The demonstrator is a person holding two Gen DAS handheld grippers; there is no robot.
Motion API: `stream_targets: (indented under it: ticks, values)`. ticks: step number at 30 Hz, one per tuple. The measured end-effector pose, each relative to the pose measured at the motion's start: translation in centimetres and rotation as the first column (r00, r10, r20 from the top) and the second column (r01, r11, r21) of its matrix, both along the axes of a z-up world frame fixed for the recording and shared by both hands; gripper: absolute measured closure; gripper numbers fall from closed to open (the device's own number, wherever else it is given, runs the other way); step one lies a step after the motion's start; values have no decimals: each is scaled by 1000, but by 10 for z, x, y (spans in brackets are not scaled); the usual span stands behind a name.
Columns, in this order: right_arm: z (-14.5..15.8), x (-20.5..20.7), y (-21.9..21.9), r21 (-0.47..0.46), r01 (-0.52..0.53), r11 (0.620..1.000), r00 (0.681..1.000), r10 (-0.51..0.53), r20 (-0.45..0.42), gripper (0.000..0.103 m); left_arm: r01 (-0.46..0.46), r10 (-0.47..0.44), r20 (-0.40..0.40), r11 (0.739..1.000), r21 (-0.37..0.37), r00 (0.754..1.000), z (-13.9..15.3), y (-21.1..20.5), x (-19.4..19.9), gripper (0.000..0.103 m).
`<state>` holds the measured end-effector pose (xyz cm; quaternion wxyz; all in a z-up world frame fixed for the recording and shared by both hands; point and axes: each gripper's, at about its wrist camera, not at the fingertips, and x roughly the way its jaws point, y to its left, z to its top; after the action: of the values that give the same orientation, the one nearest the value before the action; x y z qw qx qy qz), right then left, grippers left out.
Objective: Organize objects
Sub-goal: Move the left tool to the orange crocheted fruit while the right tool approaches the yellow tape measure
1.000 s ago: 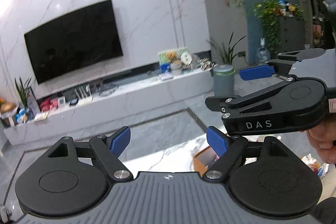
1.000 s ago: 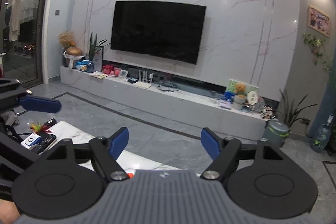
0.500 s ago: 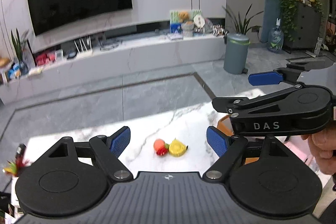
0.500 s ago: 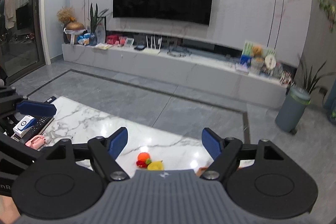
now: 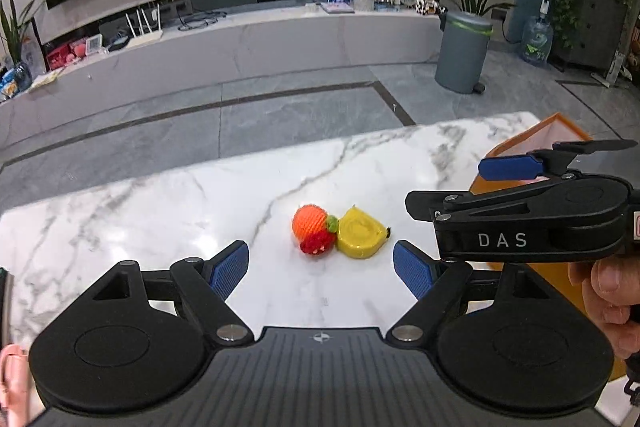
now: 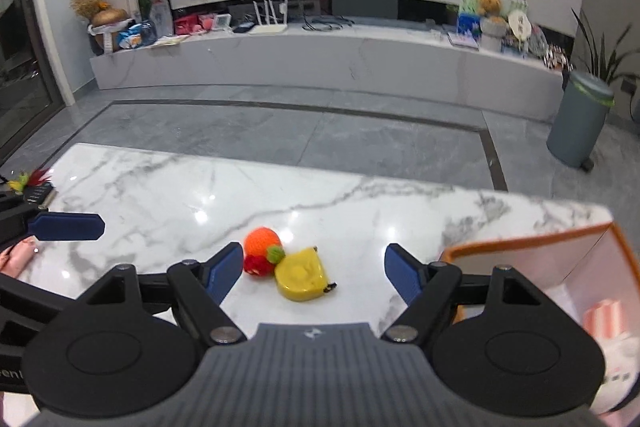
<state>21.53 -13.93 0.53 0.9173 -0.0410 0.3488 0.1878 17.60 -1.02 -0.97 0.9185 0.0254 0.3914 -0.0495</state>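
On the white marble table lie a knitted orange-and-red fruit toy and, touching its right side, a yellow tape measure. My left gripper is open above the table, a short way in front of both, with nothing between its blue pads. My right gripper is open too; the toy and the tape measure sit just beyond its fingertips, untouched. In the left wrist view the right gripper shows side-on at the right, held by a hand.
An open orange-rimmed box stands on the table's right end with pale packets inside. Remote controls and a pink item lie at the left end. Beyond the table's far edge are grey floor, a TV bench and a grey bin.
Both grippers have dropped and tipped downward from facing the TV wall to facing the table. The toy and tape measure have come into view and now sit close ahead of the fingertips.
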Motion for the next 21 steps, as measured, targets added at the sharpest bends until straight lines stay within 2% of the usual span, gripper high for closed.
stream_targets:
  ticks: [5,10,16,21]
  values:
    - [-42,25,2,17,32,999,998,-31,-49,24,2,-3,-22,1000,-20,1000,-27,7,10,7]
    - [-72,41,8,12,41,999,997,-40,-61,24,10,-11,-20,1000,-20,1000,-43,17,22,7]
    - [-94,57,23,-14,25,1000,998,-25,-56,24,36,-36,-13,999,5,999,-58,28,34,7]
    - [-101,65,24,-13,42,999,999,-43,-32,24,67,-68,34,997,42,997,-70,29,49,7]
